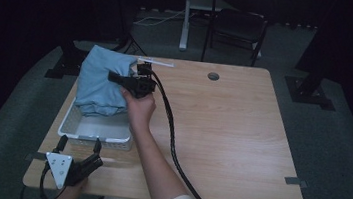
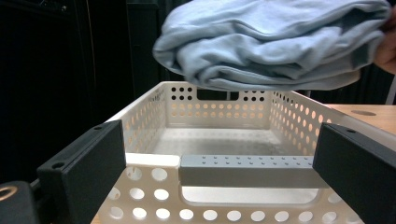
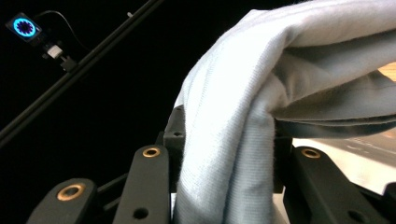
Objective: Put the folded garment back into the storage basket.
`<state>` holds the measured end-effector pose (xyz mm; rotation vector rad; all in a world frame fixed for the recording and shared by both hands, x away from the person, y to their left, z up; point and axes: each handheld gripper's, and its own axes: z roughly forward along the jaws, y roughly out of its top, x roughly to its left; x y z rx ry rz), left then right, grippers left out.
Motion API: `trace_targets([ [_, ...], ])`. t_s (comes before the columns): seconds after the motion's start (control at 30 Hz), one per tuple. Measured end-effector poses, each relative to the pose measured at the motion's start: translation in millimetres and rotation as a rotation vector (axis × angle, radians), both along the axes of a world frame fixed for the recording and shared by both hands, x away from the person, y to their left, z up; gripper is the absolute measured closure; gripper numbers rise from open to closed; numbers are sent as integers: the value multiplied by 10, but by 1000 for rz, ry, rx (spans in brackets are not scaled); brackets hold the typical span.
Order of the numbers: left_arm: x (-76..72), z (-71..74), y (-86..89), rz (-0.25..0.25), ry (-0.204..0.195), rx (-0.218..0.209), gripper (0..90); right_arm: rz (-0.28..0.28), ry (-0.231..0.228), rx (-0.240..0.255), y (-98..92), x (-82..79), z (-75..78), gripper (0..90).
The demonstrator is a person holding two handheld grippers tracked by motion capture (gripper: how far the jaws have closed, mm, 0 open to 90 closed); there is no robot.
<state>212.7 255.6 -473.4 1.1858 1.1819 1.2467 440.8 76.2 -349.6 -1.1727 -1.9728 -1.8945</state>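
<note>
The right gripper (image 1: pixel 116 78) has its jaws clamped on a folded light-blue garment (image 1: pixel 101 81), the cloth bunched between them in the right gripper view, and the bundle hangs above the far end of a white perforated basket (image 1: pixel 72 126) at about ten o'clock on the wooden table (image 1: pixel 230 136). The left gripper (image 1: pixel 79 143) sits at about seven o'clock at the table's near edge, jaws spread with nothing between the pads, pointing at the basket's near wall just beyond them.
</note>
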Motion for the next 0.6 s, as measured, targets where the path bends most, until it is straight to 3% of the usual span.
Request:
trace_targets([
  [0.33,-1,0,1,0,-1,0,39,15,22,14,244,-5,-32,641],
  [0.6,-3,-1,3,-5,-2,0,39,10,21,5,328,-9,-69,641],
])
